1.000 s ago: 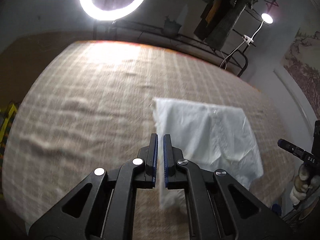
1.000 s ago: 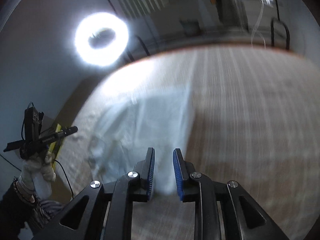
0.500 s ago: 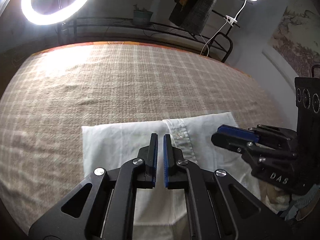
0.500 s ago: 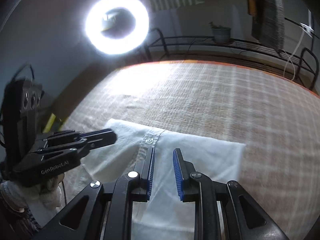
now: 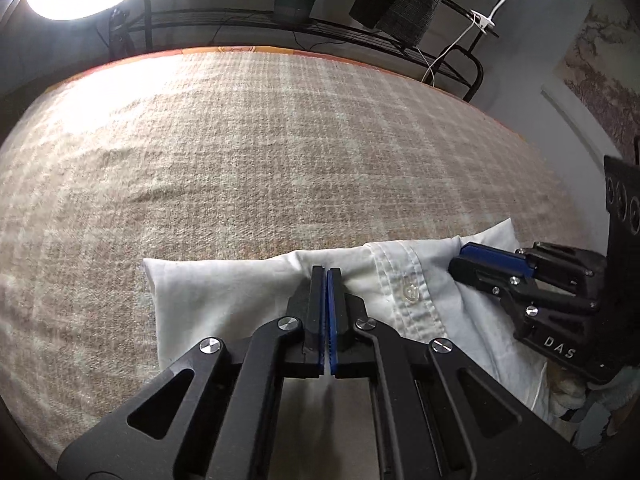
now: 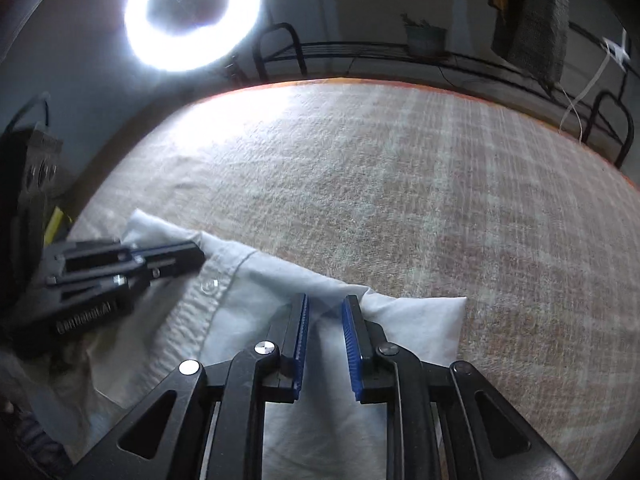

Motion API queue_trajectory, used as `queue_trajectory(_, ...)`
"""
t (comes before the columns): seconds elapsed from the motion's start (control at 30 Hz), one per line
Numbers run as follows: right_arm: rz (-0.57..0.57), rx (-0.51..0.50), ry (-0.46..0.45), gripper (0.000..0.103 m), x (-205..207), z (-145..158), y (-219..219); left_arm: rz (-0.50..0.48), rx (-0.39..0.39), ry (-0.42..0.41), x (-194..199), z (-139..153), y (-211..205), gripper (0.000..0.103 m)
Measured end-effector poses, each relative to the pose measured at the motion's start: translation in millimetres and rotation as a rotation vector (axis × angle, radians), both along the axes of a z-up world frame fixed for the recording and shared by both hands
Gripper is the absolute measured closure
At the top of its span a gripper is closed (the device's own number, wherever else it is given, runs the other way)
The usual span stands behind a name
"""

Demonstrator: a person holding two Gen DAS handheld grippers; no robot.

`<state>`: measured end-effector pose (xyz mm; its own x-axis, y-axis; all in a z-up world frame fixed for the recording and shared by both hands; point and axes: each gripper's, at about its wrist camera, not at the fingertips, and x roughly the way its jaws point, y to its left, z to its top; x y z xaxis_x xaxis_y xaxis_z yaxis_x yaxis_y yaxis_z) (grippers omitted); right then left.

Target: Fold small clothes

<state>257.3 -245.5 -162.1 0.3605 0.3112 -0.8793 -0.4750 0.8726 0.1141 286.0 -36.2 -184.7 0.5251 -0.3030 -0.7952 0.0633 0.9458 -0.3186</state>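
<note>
Two views. Left wrist: black left gripper (image 5: 327, 270) clamped shut on far folded edge of white buttoned cotton shirt (image 5: 224, 296), spread on near part of beige checked blanket (image 5: 256, 152). Right wrist: black right gripper (image 6: 325, 300) just narrowing, jaws apart, shirt fold (image 6: 416, 316) between, grip unclear.

Both devices are made of matte black plastic. The left gripper (image 5: 327, 276) has two straight fingers (image 5: 317, 312) lined with blue ribbed pads, and round silver screws (image 5: 289, 323) sit at the joints of its angular arms with triangular cut-outs. The right gripper (image 6: 324, 304) has the same build. Its side shows the white letters "DAS" (image 5: 559, 353); the left one carries a blurred white marking (image 6: 84, 321).
</note>
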Motion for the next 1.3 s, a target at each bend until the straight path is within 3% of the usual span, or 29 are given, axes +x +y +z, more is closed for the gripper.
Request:
queue_trajectory(0.1, 0.002, -0.008, -0.002, 0.089, -1.7, 0.6, -3.1, 0.029, -0.053, 0.017, -4.1, 3.8, 12.9, 0.102)
queue_trajectory(0.27, -0.096, 0.003, -0.011, 0.088, 1.5, 20.5, -33.8, 0.081, -0.022, -0.033, -27.7, 28.1, 40.3, 0.102)
queue_trajectory(0.43, -0.125, 0.056, -0.018, 0.084, -11.2, 40.5, -58.4, 0.094, -0.104, -0.021, -54.9, 32.4, 63.9, 0.102)
queue_trajectory(0.5, -0.071, 0.077, -0.015, 0.084, -22.7, 45.9, -52.1, 0.059, -0.065, -0.025, -66.4, 31.4, 59.3, 0.102)
queue_trajectory(0.63, 0.043, 0.019, -0.020, 0.085, -44.8, 45.8, -30.7, 0.043, 0.053, 0.000, -80.2, 15.6, 50.3, 0.102)
queue_trajectory(0.83, 0.012, -0.072, 0.053, 0.087, -51.6, 22.0, -41.4, 0.110, 0.084, 0.020, -102.2, -1.0, 62.7, 0.102)
queue_trajectory(1.0, -0.003, -0.125, 0.035, 0.086, -69.8, 25.4, -61.5, 0.130, 0.107, 0.020, -131.1, -6.7, 69.6, 0.102)
queue_trajectory(1.1, -0.060, -0.105, 0.039, 0.085, -81.7, 39.2, -84.5, 0.186, 0.030, 0.008, -147.2, -0.6, 85.4, 0.102)
queue_trajectory(1.17, -0.117, -0.048, 0.048, 0.079, -95.6, 48.2, -102.3, 0.216, -0.042, 0.004, -154.9, 6.6, 96.4, 0.101)
queue_trajectory(1.2, -0.139, -0.018, 0.050, 0.075, -101.5, 52.0, -109.0, 0.229, -0.074, 0.002, -157.6, 10.6, 100.4, 0.096)
queue_trajectory(1.23, -0.166, 0.023, 0.053, 0.068, -108.1, 56.4, -117.9, 0.237, -0.106, -0.001, -157.0, 14.4, 102.7, 0.081)
queue_trajectory(1.3, -0.200, 0.092, 0.068, 0.050, -117.2, 59.1, -130.2, 0.262, -0.220, -0.004, -158.5, 17.9, 112.8, 0.068)
